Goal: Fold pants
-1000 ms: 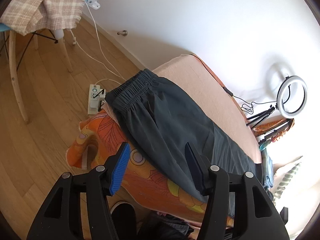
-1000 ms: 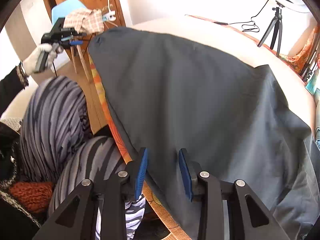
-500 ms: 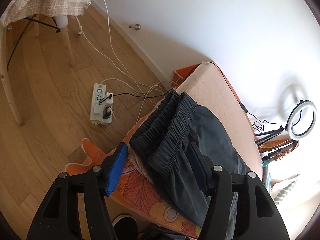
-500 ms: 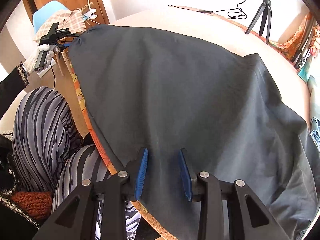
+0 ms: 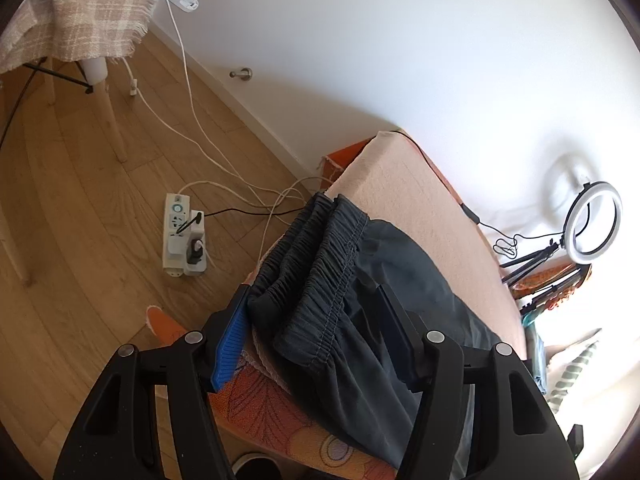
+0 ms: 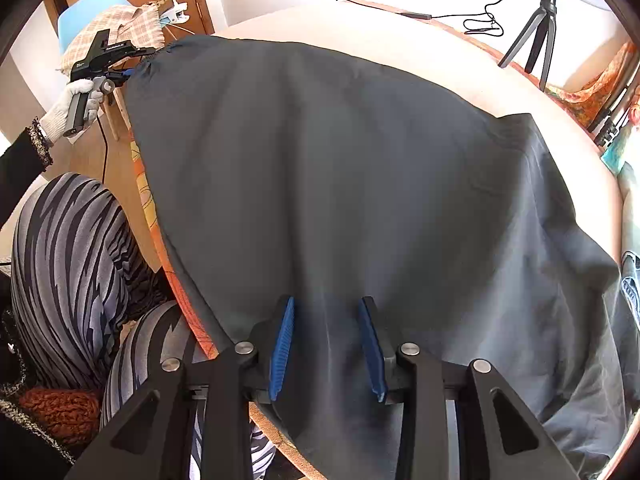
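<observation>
Left gripper (image 5: 316, 332): jaws wide, straddling gathered waistband (image 5: 320, 272) at bed corner, not clamped. Right gripper (image 6: 326, 346): jaws narrow-open over leg fabric near bed's front edge, nothing pinched. One pair dark grey pants (image 6: 340, 168) flat on bed (image 5: 416, 200), long axis running between both grippers. Count: pants 1, grippers 2.

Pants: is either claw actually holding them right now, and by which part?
Nothing is held. The left claw stands open around the bunched waistband of the pants; the right claw is open over the cloth at the other end.
</observation>
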